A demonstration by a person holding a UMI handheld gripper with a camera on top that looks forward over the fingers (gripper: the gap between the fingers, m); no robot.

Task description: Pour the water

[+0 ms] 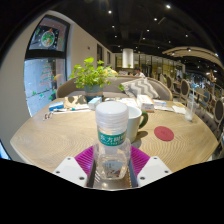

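Clear plastic, ribbed near the base and wrapped in a green-and-white label, makes up the water bottle (112,140) that I see standing upright right between my fingers, capped in white. My gripper (112,160) is clenched on it: the magenta pads (85,158) press against the bottle on both sides, and the pale finger bodies flare out below them. I am holding the tool level, pointing forward across the table, with the bottle's base low between the fingers, so I cannot tell whether it rests on the wood or hangs just above it.

Just behind the bottle, partly hidden by it, stands a pale green mug (136,121) with a rounded handle turned to the right. Beyond the mug and to its right a flat, round, dark red coaster (164,133) lies on the wooden table (50,135), whose top is light, smooth and broadly curved at the far edge.

Farther back, a leafy green potted plant (93,74) rises near the table's far side, with papers and small boxes (140,92) scattered beside it; I cannot make out their details. A framed picture (46,40) hangs on the wall at left, and ceiling lights (128,58) glow above a room with more furniture behind.
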